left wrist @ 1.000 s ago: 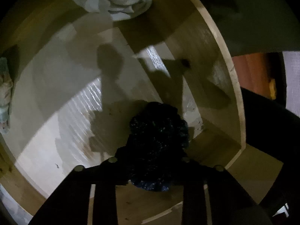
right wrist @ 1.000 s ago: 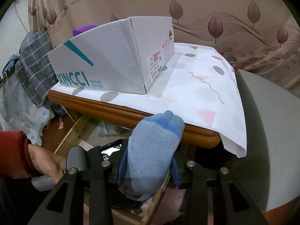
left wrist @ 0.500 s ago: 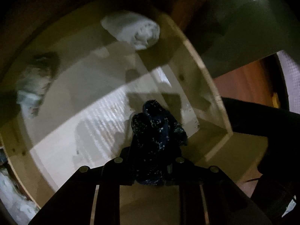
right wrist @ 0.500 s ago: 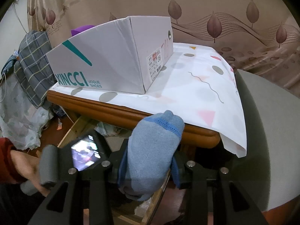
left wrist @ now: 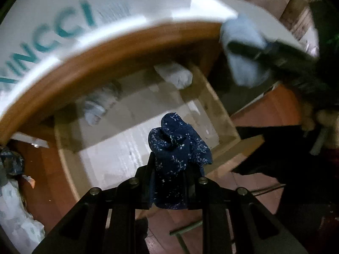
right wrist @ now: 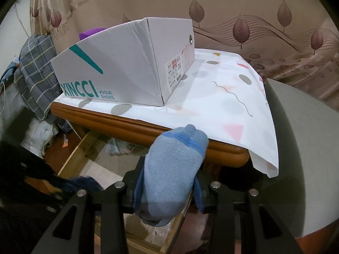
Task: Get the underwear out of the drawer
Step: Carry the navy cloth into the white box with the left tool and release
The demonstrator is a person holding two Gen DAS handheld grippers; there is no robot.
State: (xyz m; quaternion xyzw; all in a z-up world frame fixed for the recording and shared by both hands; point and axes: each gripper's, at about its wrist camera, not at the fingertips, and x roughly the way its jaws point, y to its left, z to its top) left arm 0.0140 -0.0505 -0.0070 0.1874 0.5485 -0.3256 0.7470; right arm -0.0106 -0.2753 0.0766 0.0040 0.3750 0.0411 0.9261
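— What's the left tool (left wrist: 169, 169) got?
— It's pinching navy speckled underwear (left wrist: 178, 146), up above the open drawer (left wrist: 222, 110). Two pale rolls (left wrist: 173, 75) lie at the drawer's back edge.
— And the right tool (right wrist: 167, 187)?
— Clamped on a light blue sock (right wrist: 173, 165), by the table's (right wrist: 131, 124) front edge, under the XINCCI shoebox (right wrist: 127, 63).

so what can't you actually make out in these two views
- Shoe box contents: right wrist view, its wall hides all but a purple edge.
- Two pale rolls at the drawer's back: left wrist view, blurred and shadowed by the tabletop, so the garment type is unclear.
- Left hand-held gripper: right wrist view, a dark blur at the lower left edge.
- Drawer front: right wrist view, covered by the light blue roll.
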